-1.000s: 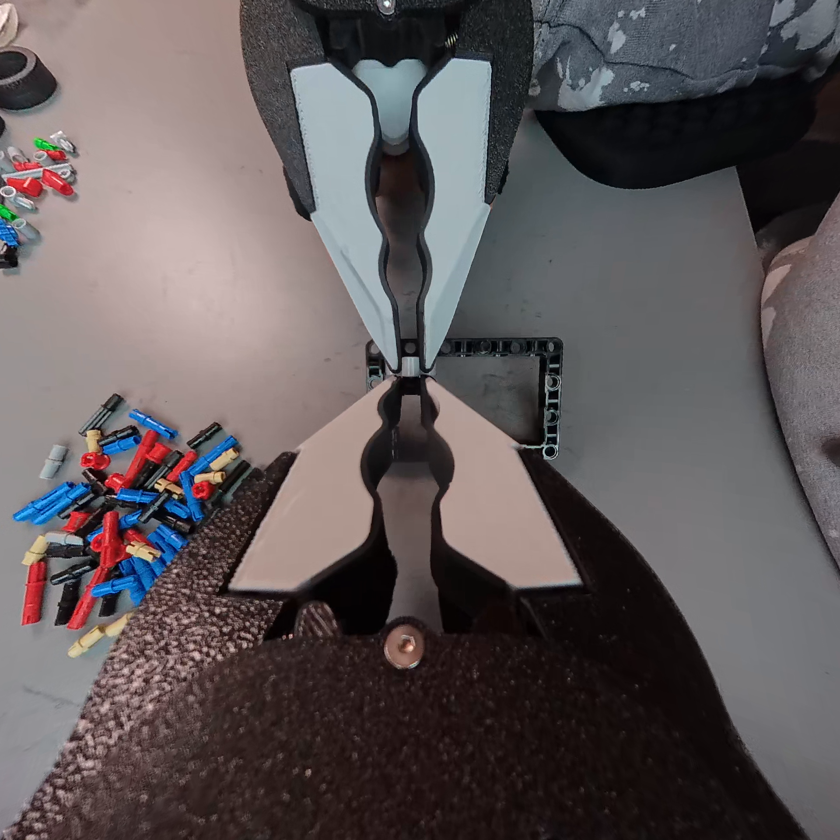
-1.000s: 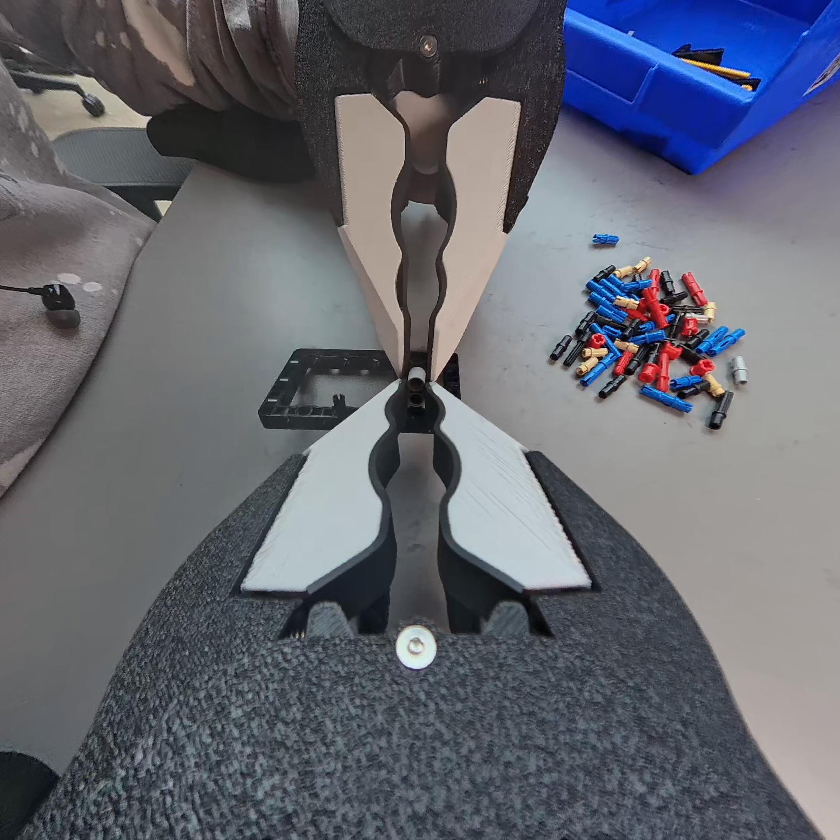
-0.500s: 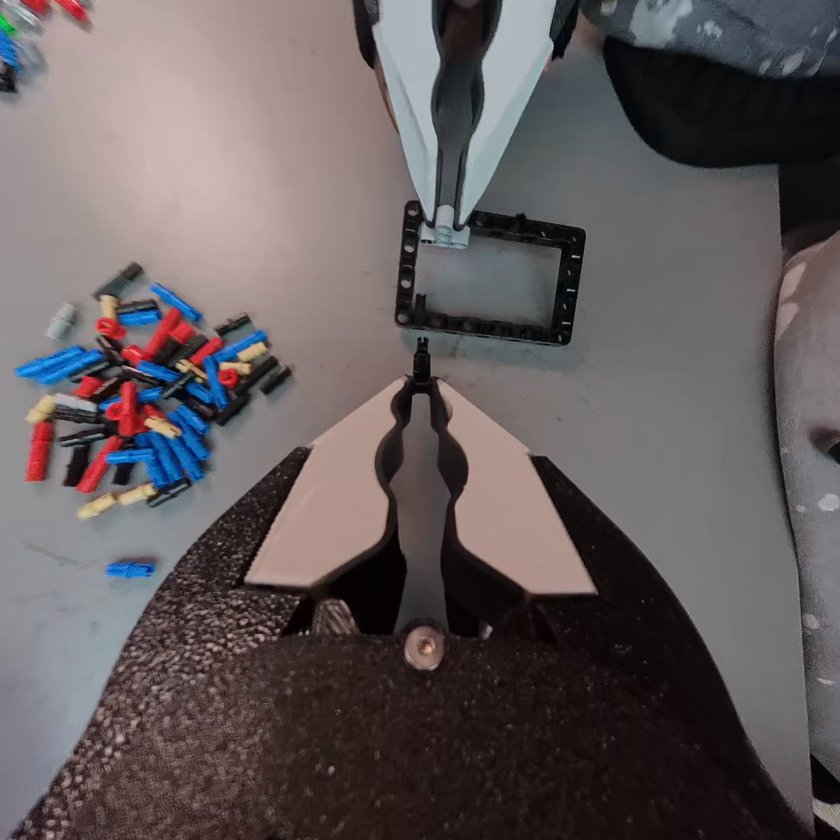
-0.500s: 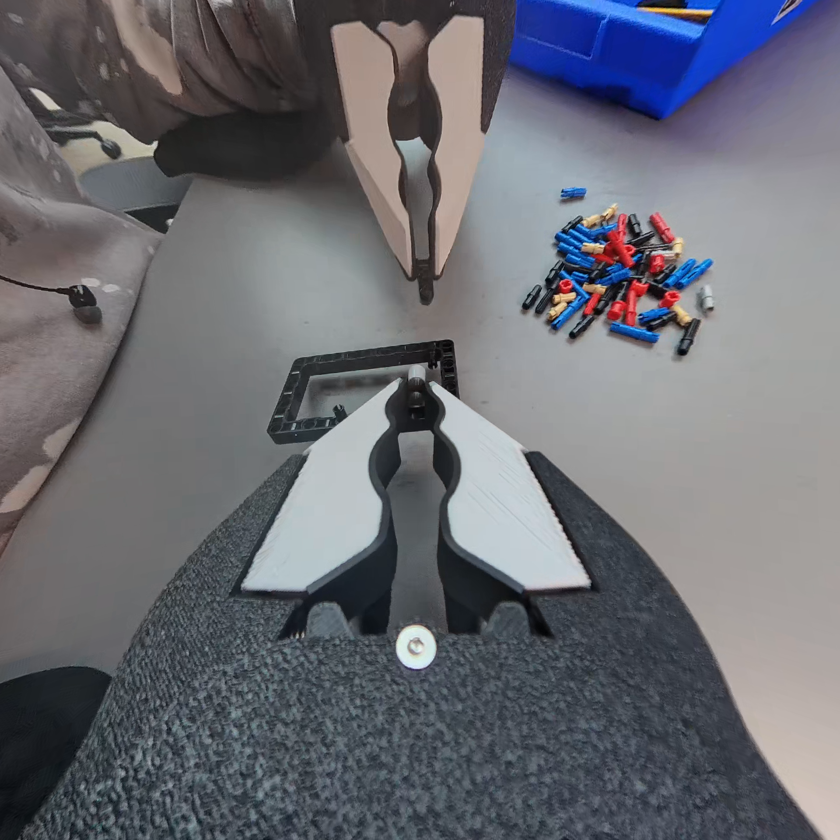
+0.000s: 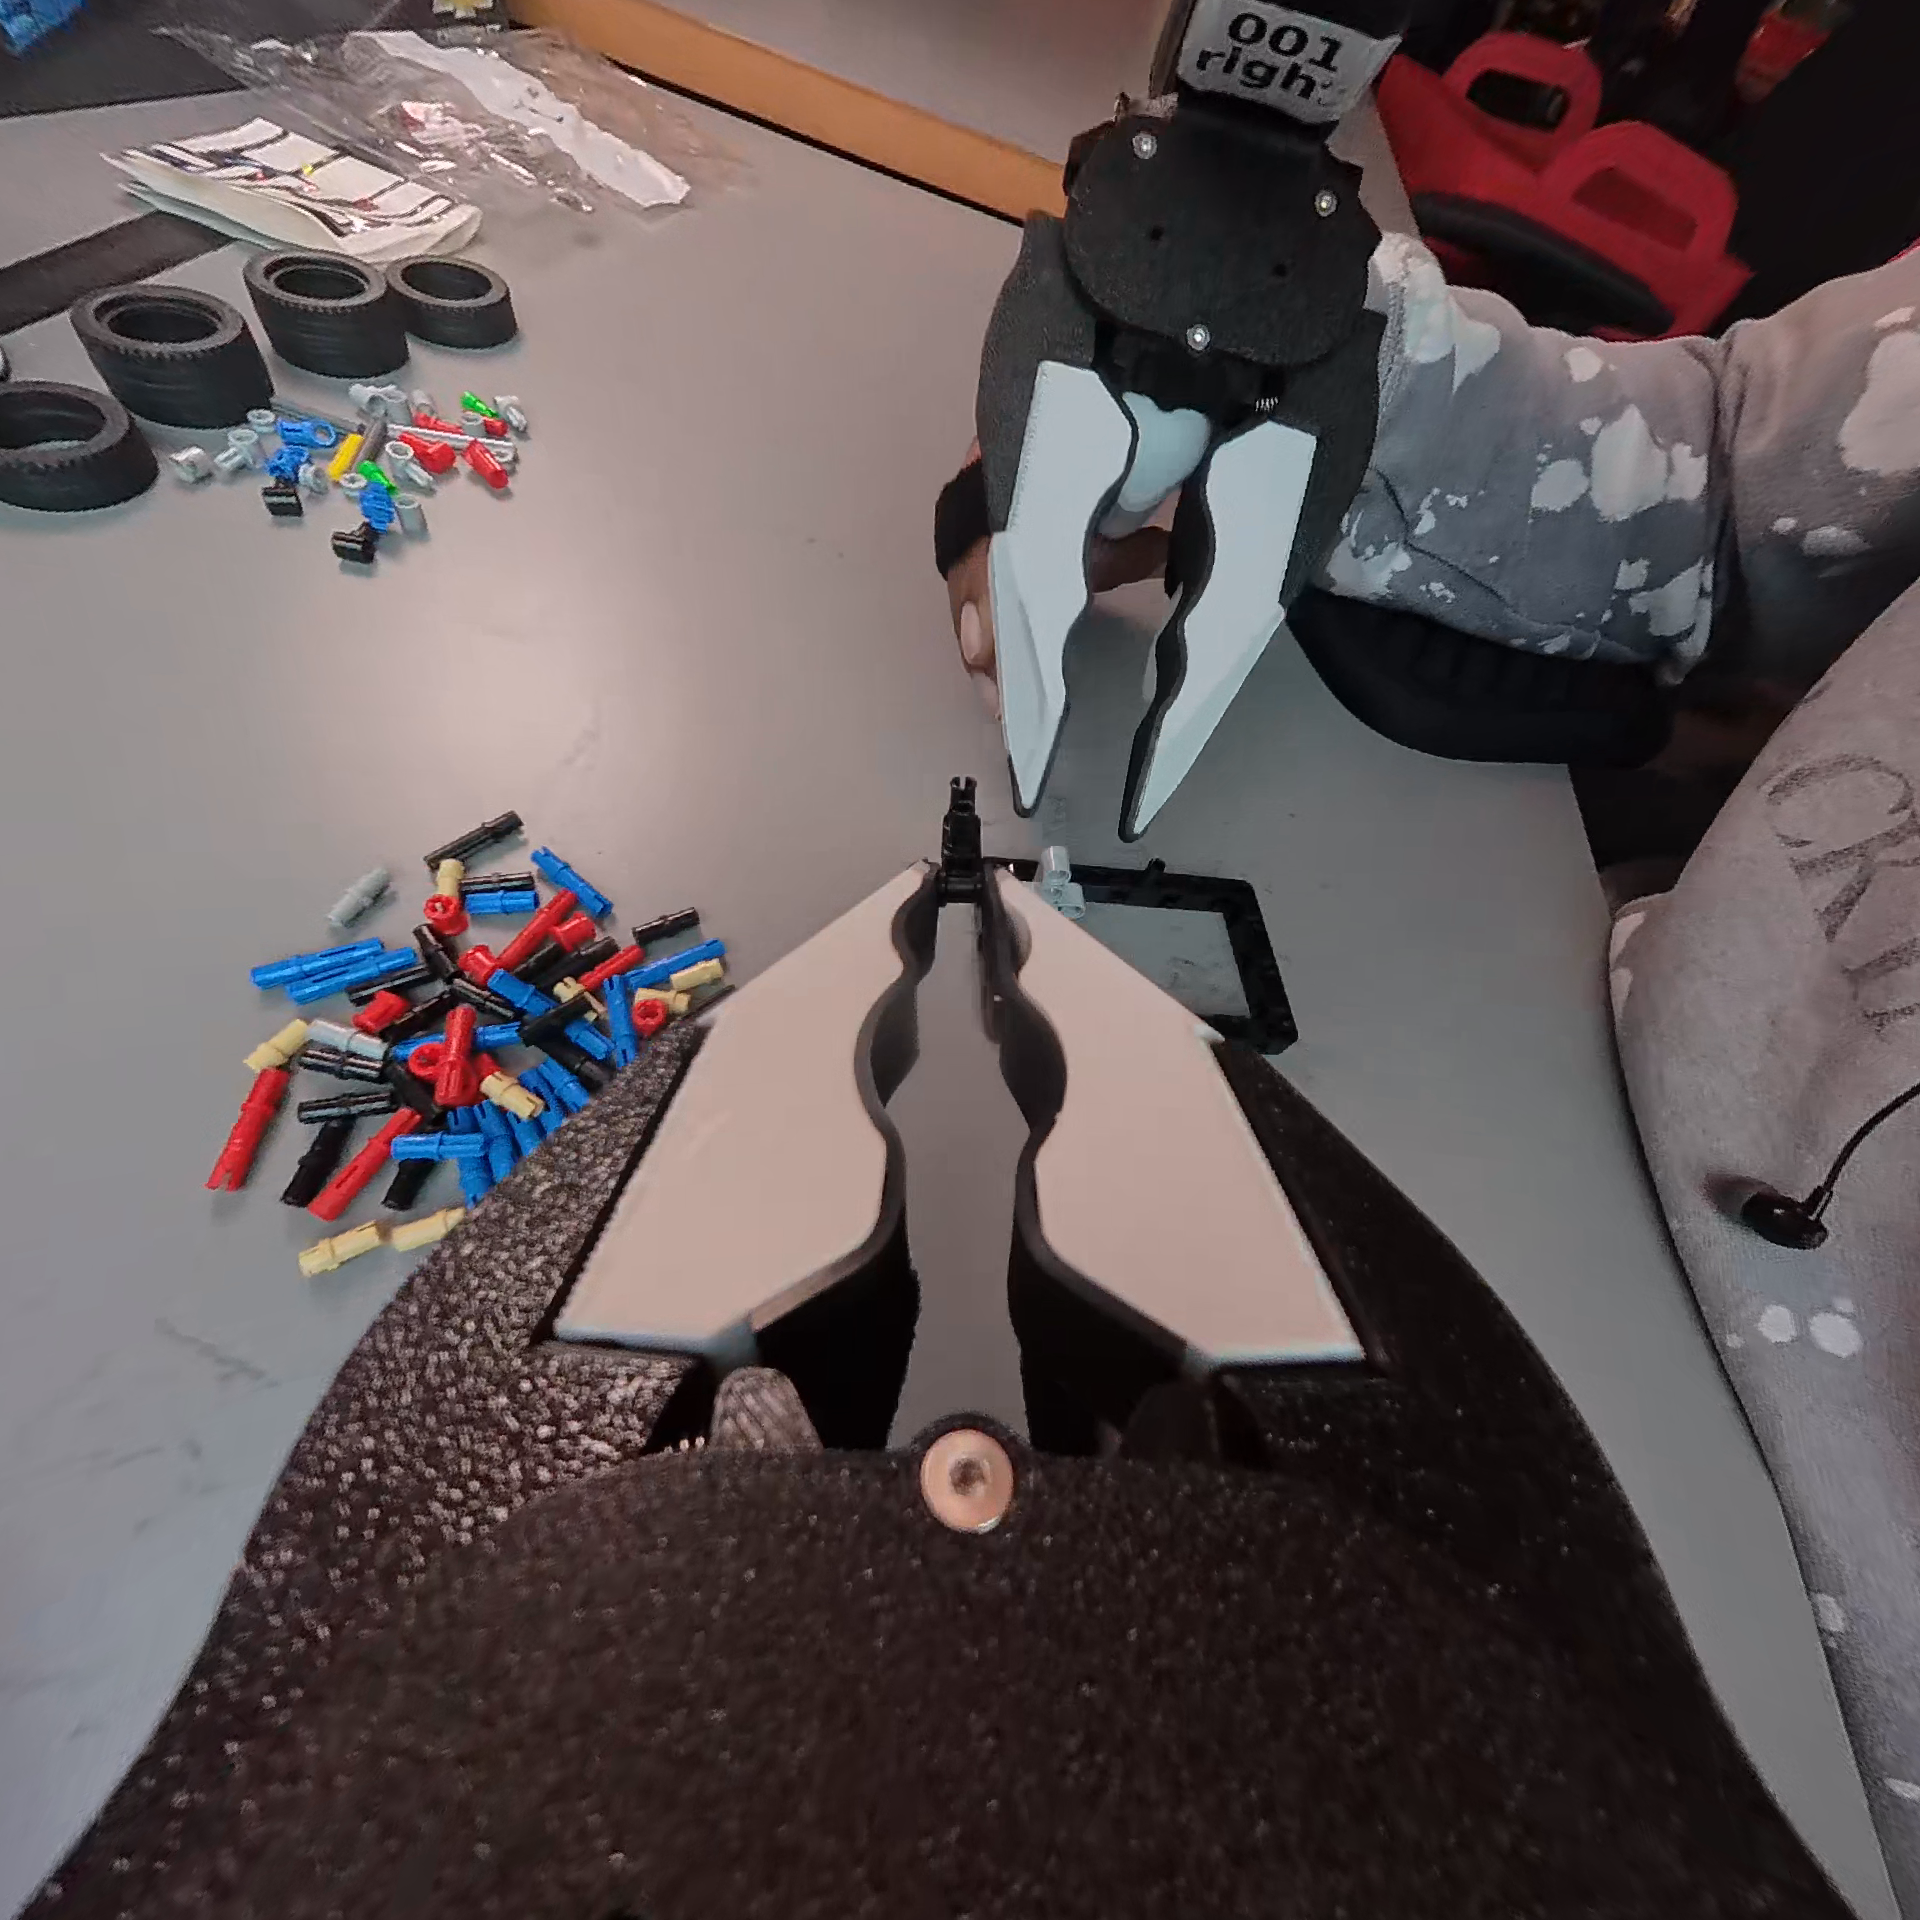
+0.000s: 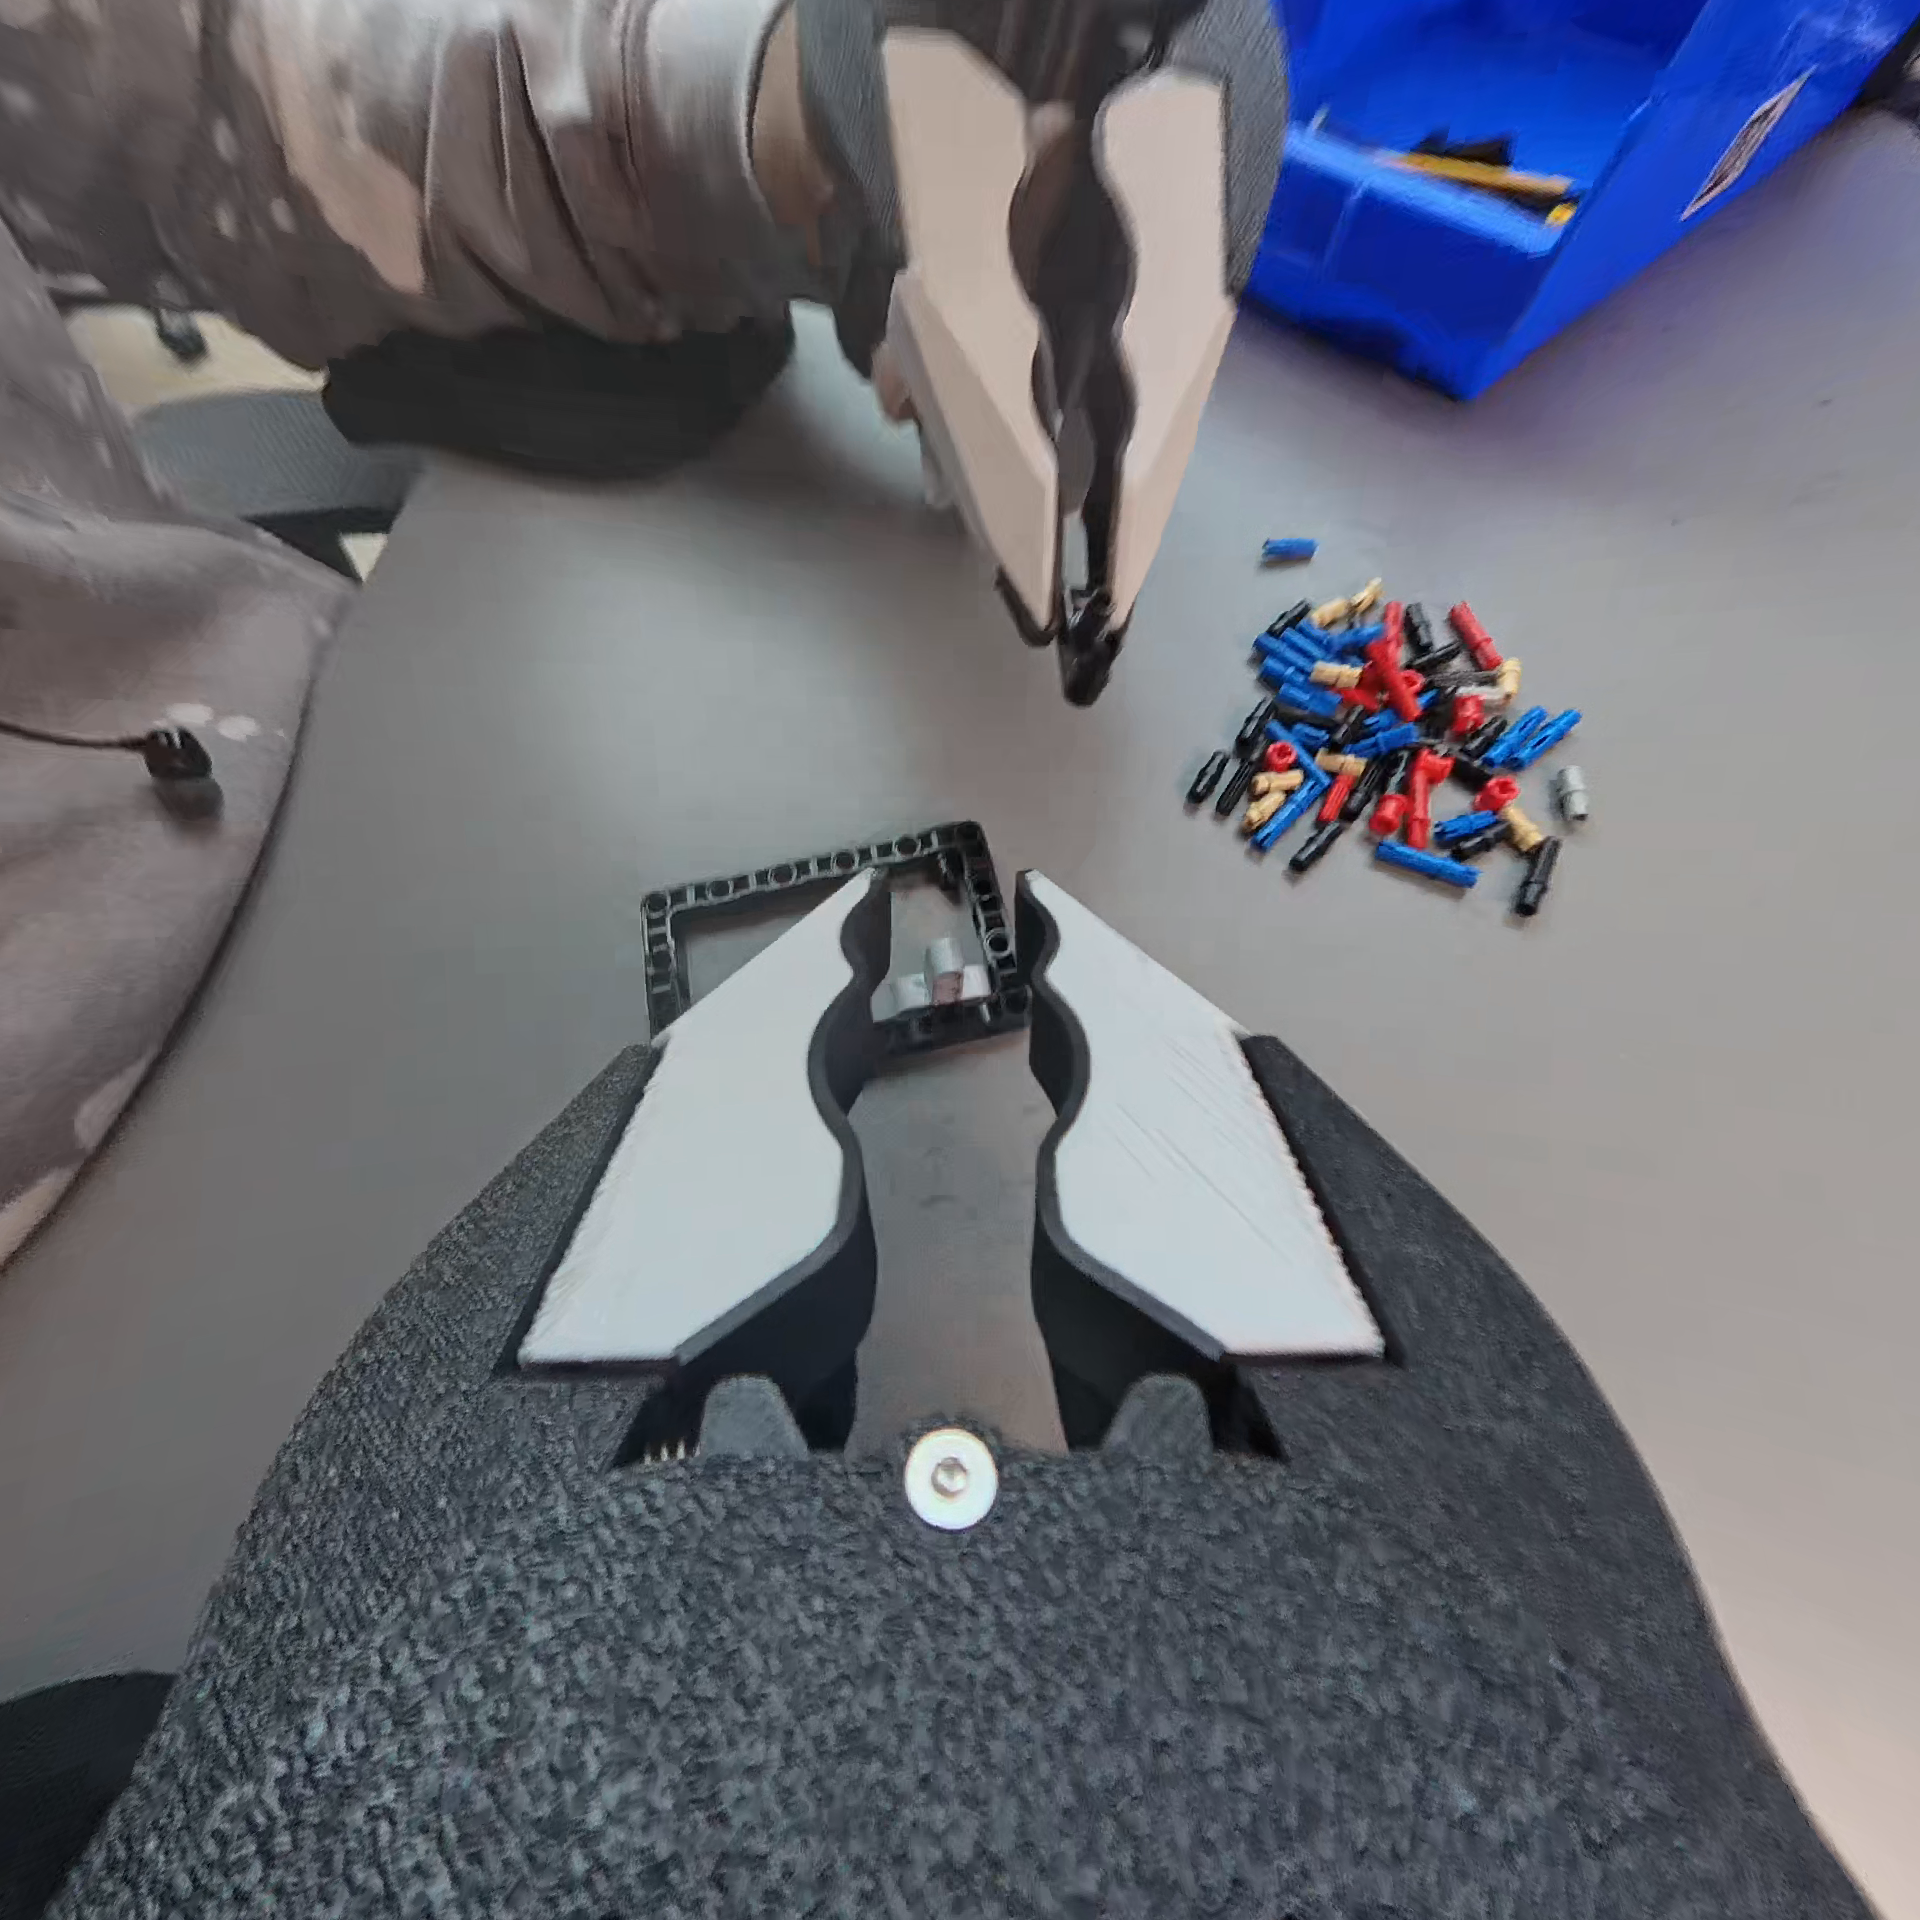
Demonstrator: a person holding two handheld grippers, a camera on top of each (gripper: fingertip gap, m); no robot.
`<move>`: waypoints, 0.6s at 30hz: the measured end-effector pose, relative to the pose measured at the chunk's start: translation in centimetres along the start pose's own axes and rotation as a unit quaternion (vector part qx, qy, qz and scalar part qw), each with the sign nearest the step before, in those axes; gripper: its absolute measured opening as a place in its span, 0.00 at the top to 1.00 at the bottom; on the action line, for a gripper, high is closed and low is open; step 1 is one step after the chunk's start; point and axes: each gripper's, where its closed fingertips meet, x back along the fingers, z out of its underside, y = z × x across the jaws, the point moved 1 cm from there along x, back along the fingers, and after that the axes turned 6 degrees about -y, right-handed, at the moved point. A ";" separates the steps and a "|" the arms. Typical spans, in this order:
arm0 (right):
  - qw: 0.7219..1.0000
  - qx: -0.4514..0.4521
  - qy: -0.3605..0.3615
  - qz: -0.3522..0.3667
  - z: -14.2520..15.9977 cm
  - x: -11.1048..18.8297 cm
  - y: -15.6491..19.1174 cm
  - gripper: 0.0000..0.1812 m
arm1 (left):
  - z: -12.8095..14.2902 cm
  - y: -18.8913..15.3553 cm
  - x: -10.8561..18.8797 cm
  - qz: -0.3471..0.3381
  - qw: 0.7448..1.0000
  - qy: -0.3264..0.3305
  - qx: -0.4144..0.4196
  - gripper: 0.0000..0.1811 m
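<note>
My left gripper (image 5: 961, 883) is shut on a small black pin (image 5: 961, 831) that sticks out past its tips, held above the grey table. A black rectangular frame (image 5: 1270, 966) lies flat just right of it, with a small grey connector (image 5: 1058, 881) on its near corner. My right gripper (image 6: 948, 883) is open and empty above the frame (image 6: 831, 862), with the grey connector (image 6: 940, 971) between its fingers below. The right gripper also shows in the left wrist view (image 5: 1075, 826), the left gripper in the right wrist view (image 6: 1086, 623).
A pile of blue, red, black and tan pins (image 5: 468, 1029) lies left of the frame; it also shows in the right wrist view (image 6: 1392, 738). Black tyres (image 5: 312, 312), small mixed parts (image 5: 364, 457) and papers (image 5: 301, 197) lie farther off. A blue bin (image 6: 1455, 260) stands behind. A person's sleeve (image 5: 1558, 499) is near. There is about 6 cm between the tips of the two grippers.
My right gripper has opened and let go of the grey connector, which stays on the frame. My left gripper has drawn back and up from the frame with the black pin.
</note>
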 end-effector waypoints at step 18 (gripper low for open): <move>0.966 -0.046 -0.254 -0.009 -8.3 1.8 0.3 0.96 | -6.1 -4.1 0.3 0.080 0.976 -0.201 -0.002 0.96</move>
